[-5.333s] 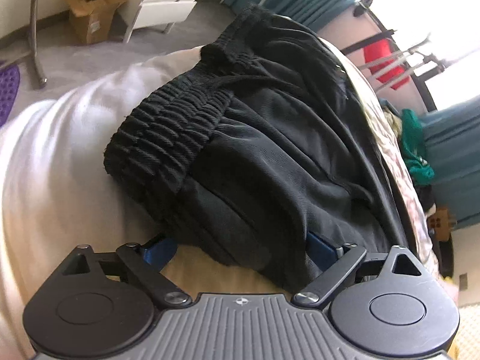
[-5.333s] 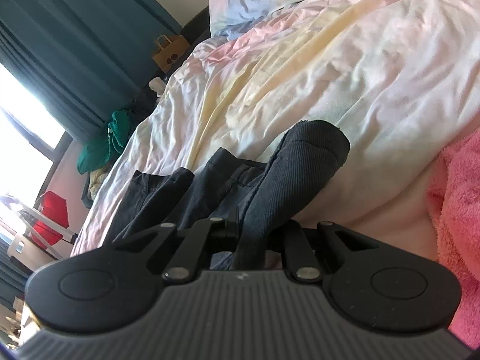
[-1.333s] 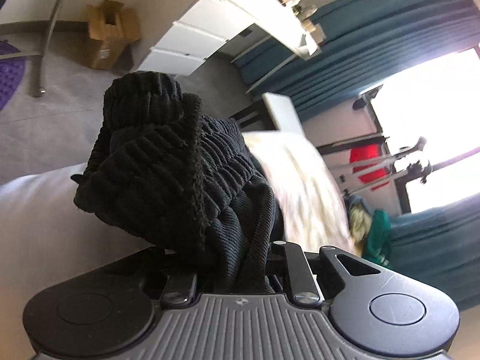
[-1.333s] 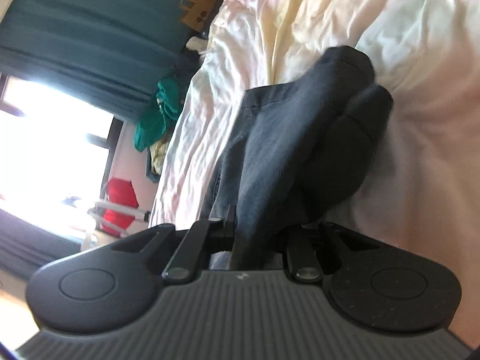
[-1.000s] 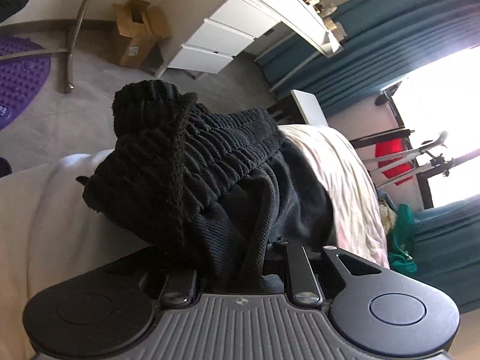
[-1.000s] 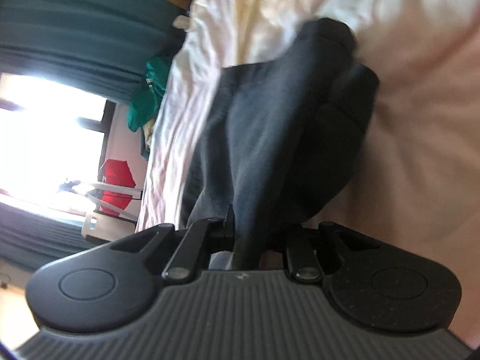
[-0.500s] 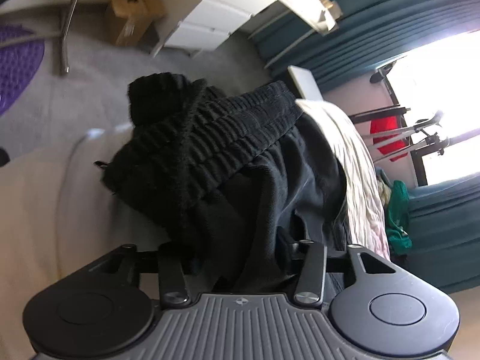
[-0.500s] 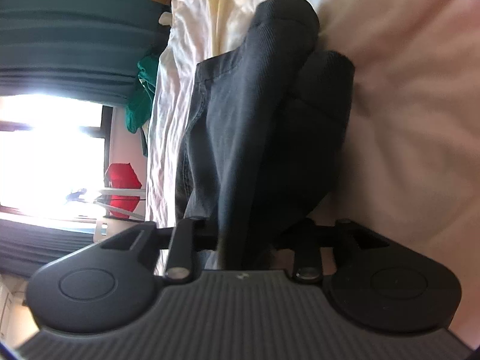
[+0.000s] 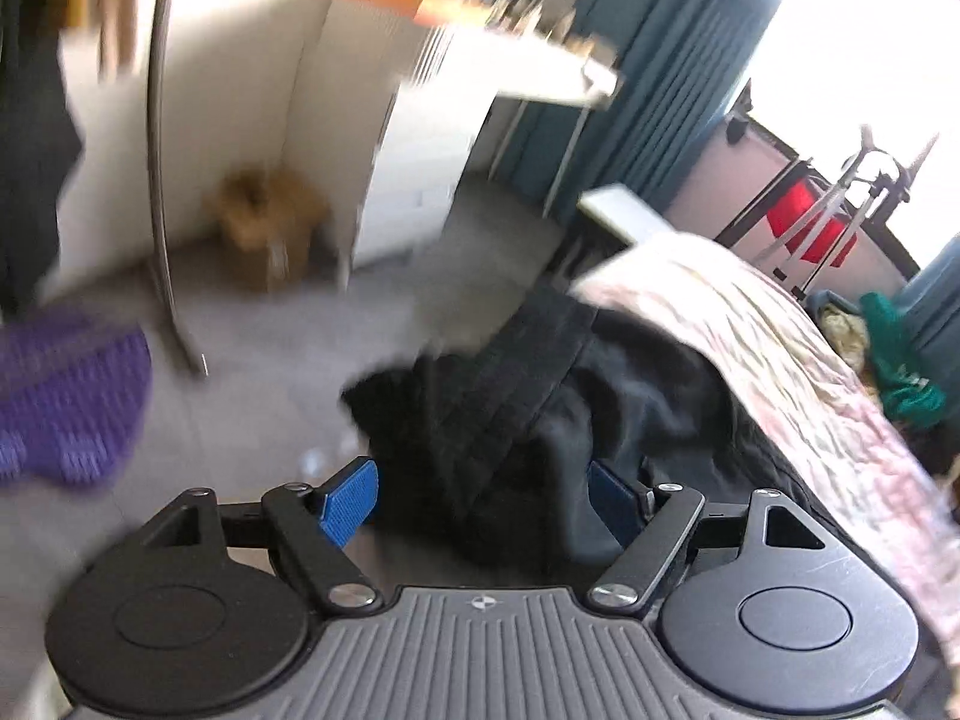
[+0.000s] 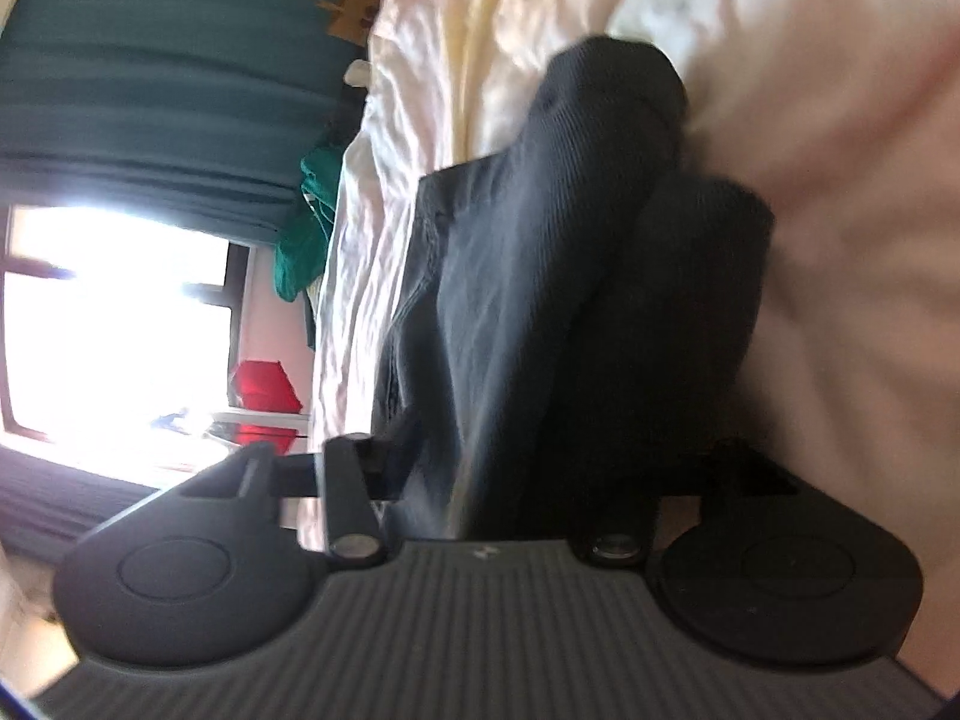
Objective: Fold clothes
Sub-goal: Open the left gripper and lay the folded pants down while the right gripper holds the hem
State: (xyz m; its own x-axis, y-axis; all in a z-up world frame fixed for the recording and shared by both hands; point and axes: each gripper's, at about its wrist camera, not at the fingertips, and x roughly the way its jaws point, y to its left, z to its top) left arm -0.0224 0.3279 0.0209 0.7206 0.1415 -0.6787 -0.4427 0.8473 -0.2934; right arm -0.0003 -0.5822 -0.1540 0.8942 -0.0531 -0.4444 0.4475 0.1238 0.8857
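The black pants (image 9: 528,408) lie bunched on the bed edge, ribbed waistband toward the floor. My left gripper (image 9: 480,498) is open, its blue pads (image 9: 351,501) spread on either side of the fabric, which sits between them unclamped. In the right wrist view the dark cloth of the pants (image 10: 558,276) rises in two folded lobes over the pale bedding (image 10: 840,240). My right gripper (image 10: 510,480) has its linkage spread wide and stands open, the cloth lying loose between the jaws. Its fingertips are hidden by the fabric.
A patterned quilt (image 9: 780,360) covers the bed to the right. On the grey floor lie a purple mat (image 9: 66,402), a cardboard box (image 9: 264,228) and a metal rack leg (image 9: 162,228). White drawers (image 9: 414,180) stand behind. Teal curtains (image 10: 150,90) and a bright window (image 10: 108,324) lie left.
Both grippers have opened and let go of the pants. The left view has swung up and away quickly, with blur. The pants have dropped onto the bed.
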